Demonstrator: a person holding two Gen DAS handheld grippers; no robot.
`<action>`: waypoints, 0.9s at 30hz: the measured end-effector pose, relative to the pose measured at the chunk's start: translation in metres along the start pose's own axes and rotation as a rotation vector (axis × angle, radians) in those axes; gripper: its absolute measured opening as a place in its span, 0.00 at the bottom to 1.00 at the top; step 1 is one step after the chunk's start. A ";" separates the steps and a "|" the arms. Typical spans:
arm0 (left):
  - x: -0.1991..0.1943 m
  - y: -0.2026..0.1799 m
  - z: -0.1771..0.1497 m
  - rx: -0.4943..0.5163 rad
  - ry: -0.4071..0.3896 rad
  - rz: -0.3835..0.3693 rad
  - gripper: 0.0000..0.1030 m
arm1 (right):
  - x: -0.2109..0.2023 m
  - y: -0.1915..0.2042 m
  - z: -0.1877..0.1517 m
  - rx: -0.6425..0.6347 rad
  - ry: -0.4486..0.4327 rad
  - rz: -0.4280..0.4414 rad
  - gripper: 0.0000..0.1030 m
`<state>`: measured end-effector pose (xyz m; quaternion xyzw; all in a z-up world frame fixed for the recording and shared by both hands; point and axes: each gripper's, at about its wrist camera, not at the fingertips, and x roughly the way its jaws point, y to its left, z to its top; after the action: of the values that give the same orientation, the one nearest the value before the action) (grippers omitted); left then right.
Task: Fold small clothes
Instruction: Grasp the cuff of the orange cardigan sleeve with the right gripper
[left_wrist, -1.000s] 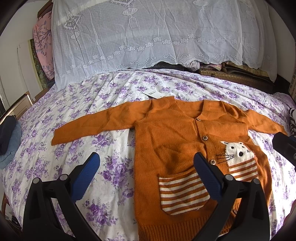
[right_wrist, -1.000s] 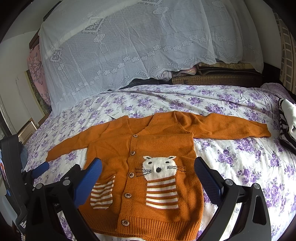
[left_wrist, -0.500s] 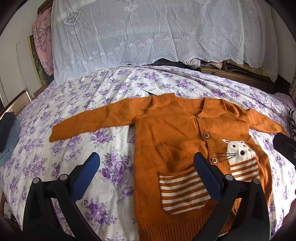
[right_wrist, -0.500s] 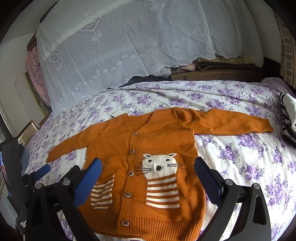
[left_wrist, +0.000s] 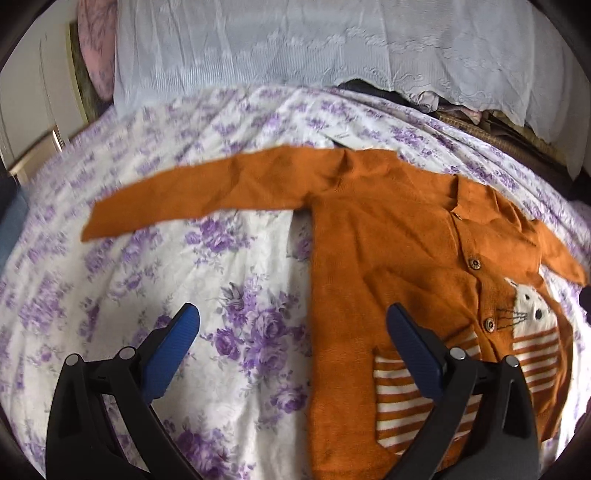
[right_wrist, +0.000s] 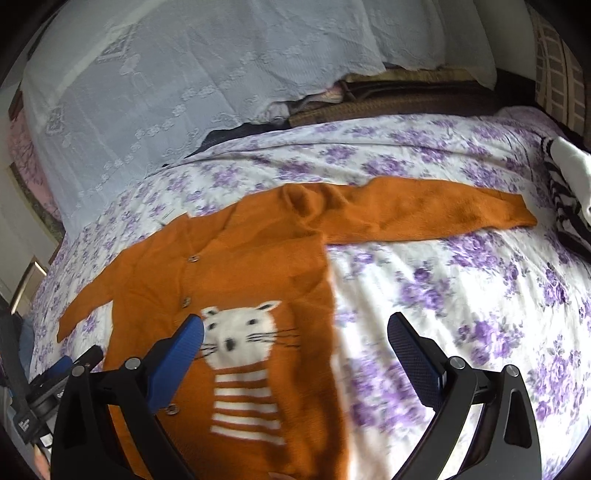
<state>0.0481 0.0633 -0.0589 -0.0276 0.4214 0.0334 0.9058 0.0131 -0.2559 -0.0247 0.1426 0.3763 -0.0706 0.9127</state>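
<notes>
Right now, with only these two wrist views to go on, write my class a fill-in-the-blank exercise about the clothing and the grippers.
1. The orange cardigan lies flat on a bedsheet printed with ____ flowers.
2. The white animal face knitted on its front is a ____.
3. The left gripper and the right gripper both have their jaws ____, gripping nothing.
4. Both sleeves are spread ____ from the body, not folded in.

Missing words: purple; cat; open; outward
</notes>
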 end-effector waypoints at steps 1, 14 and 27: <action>0.001 0.003 0.001 0.003 0.012 0.001 0.96 | 0.002 -0.015 0.003 0.023 -0.003 -0.012 0.97; 0.020 0.035 0.051 0.093 0.080 0.125 0.96 | 0.028 -0.137 -0.008 0.294 0.052 0.261 0.97; 0.042 -0.144 0.029 0.440 0.076 -0.043 0.96 | 0.085 -0.228 0.091 0.715 -0.152 0.035 0.06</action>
<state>0.1096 -0.0768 -0.0690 0.1603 0.4518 -0.0798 0.8740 0.0799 -0.5030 -0.0701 0.4533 0.2564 -0.1926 0.8317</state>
